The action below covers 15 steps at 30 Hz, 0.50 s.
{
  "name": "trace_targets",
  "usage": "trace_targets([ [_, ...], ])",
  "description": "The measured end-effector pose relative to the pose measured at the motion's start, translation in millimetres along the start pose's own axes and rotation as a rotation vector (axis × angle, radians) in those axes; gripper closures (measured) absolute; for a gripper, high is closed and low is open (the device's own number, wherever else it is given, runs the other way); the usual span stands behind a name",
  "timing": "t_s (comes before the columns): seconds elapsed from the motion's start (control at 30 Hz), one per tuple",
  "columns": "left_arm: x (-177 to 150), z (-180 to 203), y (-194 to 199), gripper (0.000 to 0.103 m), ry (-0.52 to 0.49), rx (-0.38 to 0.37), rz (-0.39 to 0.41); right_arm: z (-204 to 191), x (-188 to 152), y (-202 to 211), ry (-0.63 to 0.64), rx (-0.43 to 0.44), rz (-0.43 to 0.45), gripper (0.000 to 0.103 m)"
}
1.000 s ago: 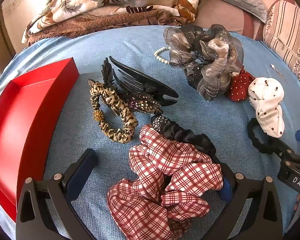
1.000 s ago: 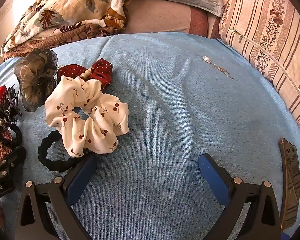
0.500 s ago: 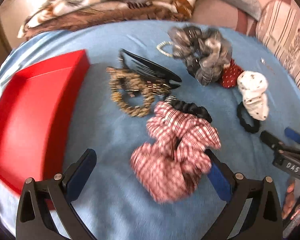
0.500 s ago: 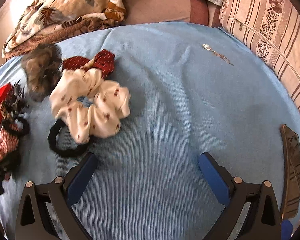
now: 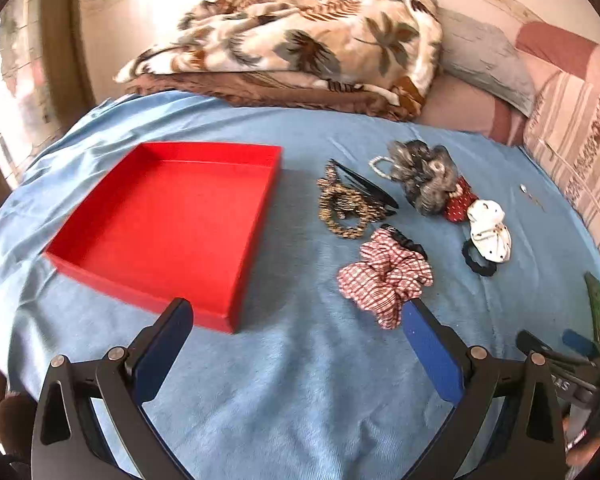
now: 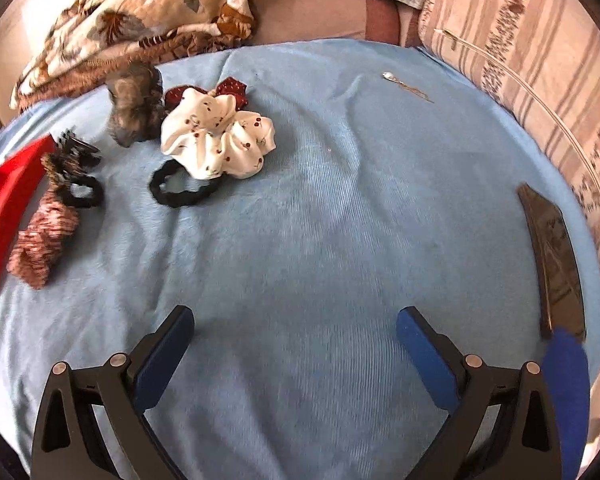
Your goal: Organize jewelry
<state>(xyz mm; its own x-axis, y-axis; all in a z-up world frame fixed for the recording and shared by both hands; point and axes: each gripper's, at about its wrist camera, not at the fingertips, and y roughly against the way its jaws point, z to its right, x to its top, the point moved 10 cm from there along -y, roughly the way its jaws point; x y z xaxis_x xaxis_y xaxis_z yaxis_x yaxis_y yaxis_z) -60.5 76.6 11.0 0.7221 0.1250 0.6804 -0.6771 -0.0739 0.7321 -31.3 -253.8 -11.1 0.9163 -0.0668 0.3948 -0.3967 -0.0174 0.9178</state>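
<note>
- You are holding your left gripper point(image 5: 296, 320) above the blue cloth point(image 5: 300, 380), its 2 fingers spread wide and gripping nothing; the right-hand pad is showing just beside the plaid scrunchie point(image 5: 384, 276).
- Your right gripper point(image 6: 296, 328) is likewise hanging agape over bare cloth, holding nothing.
- The red tray point(image 5: 172, 216), a shallow, rigid, square-cornered box, is sitting empty left of the hair pieces.
- The black hair clip point(image 5: 370, 188) is lying with its long axis running diagonally, its tapered tip pointing right and toward you, touching the leopard-print scrunchie point(image 5: 346, 210).
- The grey gauzy scrunchie point(image 5: 424, 174), dotted red bow point(image 5: 458, 204), white cherry-print scrunchie point(image 6: 216, 136) and ribbed black hair tie point(image 6: 180, 190) are clustering together.
- Only your right view is clearly showing the thin chain pendant point(image 6: 404, 84) and the dark flat slab point(image 6: 556, 264); only your left view is showing the tray's whole interior.
</note>
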Motion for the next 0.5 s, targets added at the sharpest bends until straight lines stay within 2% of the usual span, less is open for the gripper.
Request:
trace_targets([
  [0.13,-3,-7,17,0.0,0.032,0.03,-0.02,-3,3,32,0.002,-0.018,0.071,0.001],
  [0.23,-1,1,38,0.0,-0.024,0.039,-0.003,-3,9,60,0.049,-0.083,0.126,0.001],
  [0.3,1,7,53,0.0,-0.07,0.033,0.04,-2,10,76,0.039,-0.097,0.153,0.001],
  [0.4,8,15,70,0.0,-0.152,0.047,0.137,-3,20,81,0.018,-0.108,0.207,0.001],
  [0.5,7,17,63,0.0,-0.159,0.041,0.131,-16,22,70,-0.01,-0.076,0.214,0.002],
])
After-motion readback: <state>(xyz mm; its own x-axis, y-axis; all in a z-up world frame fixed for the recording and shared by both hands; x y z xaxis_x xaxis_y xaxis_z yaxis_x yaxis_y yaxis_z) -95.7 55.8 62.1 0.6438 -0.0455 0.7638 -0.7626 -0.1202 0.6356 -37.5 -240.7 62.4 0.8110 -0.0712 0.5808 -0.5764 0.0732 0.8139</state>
